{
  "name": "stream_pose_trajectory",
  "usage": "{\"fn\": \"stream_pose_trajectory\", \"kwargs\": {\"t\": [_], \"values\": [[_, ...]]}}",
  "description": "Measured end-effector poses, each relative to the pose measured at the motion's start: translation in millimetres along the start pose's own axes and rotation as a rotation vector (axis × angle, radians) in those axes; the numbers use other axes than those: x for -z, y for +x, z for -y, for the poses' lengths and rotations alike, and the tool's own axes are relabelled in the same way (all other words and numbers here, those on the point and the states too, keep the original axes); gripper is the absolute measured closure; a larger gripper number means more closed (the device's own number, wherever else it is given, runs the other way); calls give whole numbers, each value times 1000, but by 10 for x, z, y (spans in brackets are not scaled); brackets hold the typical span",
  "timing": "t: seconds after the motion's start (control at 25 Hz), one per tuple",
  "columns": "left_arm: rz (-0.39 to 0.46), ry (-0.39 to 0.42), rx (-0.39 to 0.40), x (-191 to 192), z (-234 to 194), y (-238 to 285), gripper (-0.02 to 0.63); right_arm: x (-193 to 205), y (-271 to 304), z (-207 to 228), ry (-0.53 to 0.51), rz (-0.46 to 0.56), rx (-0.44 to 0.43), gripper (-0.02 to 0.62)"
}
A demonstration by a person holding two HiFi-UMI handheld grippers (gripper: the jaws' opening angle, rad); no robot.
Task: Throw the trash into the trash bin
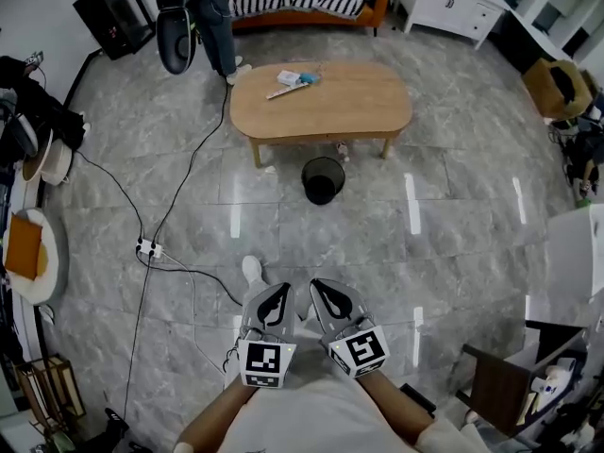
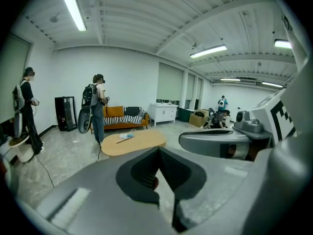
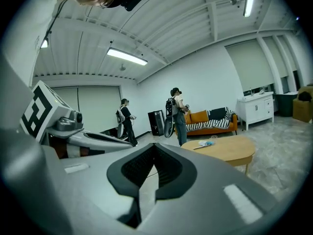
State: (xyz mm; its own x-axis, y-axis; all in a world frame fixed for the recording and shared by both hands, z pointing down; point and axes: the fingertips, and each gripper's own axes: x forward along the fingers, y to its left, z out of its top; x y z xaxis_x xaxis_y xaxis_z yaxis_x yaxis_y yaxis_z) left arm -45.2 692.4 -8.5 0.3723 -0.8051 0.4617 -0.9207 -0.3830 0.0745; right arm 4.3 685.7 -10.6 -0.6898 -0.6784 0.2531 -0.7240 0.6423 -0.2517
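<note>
I hold both grippers low and close in front of me, side by side and almost touching, pointing ahead and a little down toward the floor (image 1: 444,243). The left gripper (image 1: 280,291) has its jaws together. In its own view the two dark pads meet at the tips, and I see nothing clamped between them. The right gripper (image 1: 319,287) is the same, closed tip to tip and empty.

Straight ahead of the two grippers and well apart from them, the black trash bin (image 1: 323,179) stands upright on the floor, its mouth facing up. It sits between the grippers and the oval wooden table (image 1: 359,111), just at the table's near edge.

The trash (image 1: 298,79) lies on the tabletop beyond the bin, slightly left of the left gripper's line. It is a blue-and-white packet with a thin pale strip beside it. In the right gripper view the table sits ahead and to the right of the jaws. In the left gripper view it sits ahead and a little to the left.

Beyond the table, a person (image 1: 215,22) with a backpack stands in front of an orange sofa (image 1: 311,3). Off to the left of the left gripper, a white power strip (image 1: 148,249) lies on the floor with black cables running from it.
</note>
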Motion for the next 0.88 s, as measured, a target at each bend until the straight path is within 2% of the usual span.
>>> {"fn": "stream_pose_trajectory", "kwargs": {"t": [0.28,0.64,0.88], "values": [[15,-39,-16,-176,-895,204,606,-183,866,-199,-4,-22,-52,574],[68,-65,8,-601,-2497,362,606,-707,2401,-470,-24,-11,28,574],[67,-71,27,-694,-3239,474,606,-987,3097,-647,-28,-13,63,574]]}}
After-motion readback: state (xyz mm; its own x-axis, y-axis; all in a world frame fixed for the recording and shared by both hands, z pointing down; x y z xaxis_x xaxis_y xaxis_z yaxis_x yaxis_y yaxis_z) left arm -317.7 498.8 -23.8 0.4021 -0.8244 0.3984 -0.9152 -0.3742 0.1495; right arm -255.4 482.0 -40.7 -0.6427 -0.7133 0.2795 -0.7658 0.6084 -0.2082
